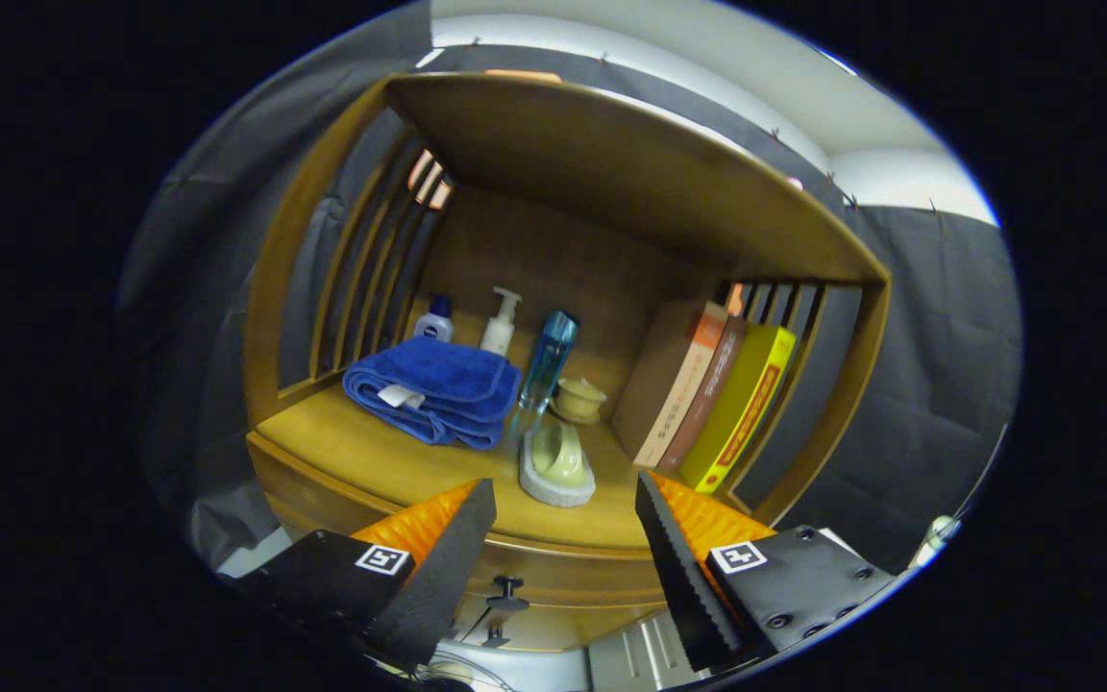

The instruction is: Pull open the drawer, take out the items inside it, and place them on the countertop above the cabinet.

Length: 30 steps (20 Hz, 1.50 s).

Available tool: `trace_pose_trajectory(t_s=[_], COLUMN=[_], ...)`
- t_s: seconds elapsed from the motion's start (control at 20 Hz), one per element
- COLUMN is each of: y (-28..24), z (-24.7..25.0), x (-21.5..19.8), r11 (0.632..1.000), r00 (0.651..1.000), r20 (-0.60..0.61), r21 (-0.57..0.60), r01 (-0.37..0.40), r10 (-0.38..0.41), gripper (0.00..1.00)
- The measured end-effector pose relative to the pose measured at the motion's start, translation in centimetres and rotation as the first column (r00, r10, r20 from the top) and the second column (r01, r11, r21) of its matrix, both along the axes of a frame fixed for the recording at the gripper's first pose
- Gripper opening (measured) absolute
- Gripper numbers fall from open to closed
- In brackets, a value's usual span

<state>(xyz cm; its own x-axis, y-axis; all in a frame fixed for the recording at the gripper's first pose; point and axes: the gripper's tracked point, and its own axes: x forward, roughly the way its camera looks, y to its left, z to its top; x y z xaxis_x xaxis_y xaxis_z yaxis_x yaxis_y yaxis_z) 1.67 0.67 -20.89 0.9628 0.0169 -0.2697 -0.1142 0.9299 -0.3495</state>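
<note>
Claw [565, 538] open above the bench's [361, 452] bare front edge; soap dish [556, 466] at 12, towel [433, 389] at 11, books [707, 394] at 1 block deeper reach

No wording can be made out. Right of the blue towel [433, 389], three standing books [698, 389] carry spine print too small and blurred to read. Behind the towel, the small blue bottle [434, 321] has a pale label, also illegible. The gripper [563, 485], fingers apart and empty, bears a square black-and-white marker [382, 558] on each finger.
</note>
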Motion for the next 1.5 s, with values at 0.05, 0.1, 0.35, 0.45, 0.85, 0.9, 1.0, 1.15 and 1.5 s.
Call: trace_pose_trajectory(t_s=[0.05, 0.1, 0.35, 0.45, 0.85, 0.9, 1.0, 1.15, 1.5], y=[0.9, 1.3, -1.0, -1.6, -2.7, -2.1, -1.9, -3.2, -4.3], z=[0.0, -0.1, 3.8, 5.0, 4.1, 3.4, 2.1, 1.1, -2.7], x=[-0.3, -0.6, 0.2, 0.2, 0.5, 0.3, 0.4, 1.0, 0.9], r11=[0.999, 0.995, 0.959, 0.969, 0.953, 0.952, 0.932, 0.900, 0.918], r00=[1.000, 1.000, 0.997, 0.998, 0.995, 0.996, 0.994, 0.988, 0.982], r20=[-0.009, -0.026, -0.012, 0.015, -0.014, -0.026, -0.052, -0.060, -0.098], r21=[0.043, 0.103, 0.273, 0.240, 0.287, 0.293, 0.347, 0.408, 0.350], r01=[-0.013, -0.002, 0.073, 0.059, 0.095, 0.088, 0.105, 0.152, 0.186], r10=[0.013, 0.004, -0.073, -0.065, -0.095, -0.084, -0.093, -0.140, -0.161], gripper=[0.98, 0.98, 0.98, 0.98, 0.98, 0.98, 0.98, 0.98, 0.97])
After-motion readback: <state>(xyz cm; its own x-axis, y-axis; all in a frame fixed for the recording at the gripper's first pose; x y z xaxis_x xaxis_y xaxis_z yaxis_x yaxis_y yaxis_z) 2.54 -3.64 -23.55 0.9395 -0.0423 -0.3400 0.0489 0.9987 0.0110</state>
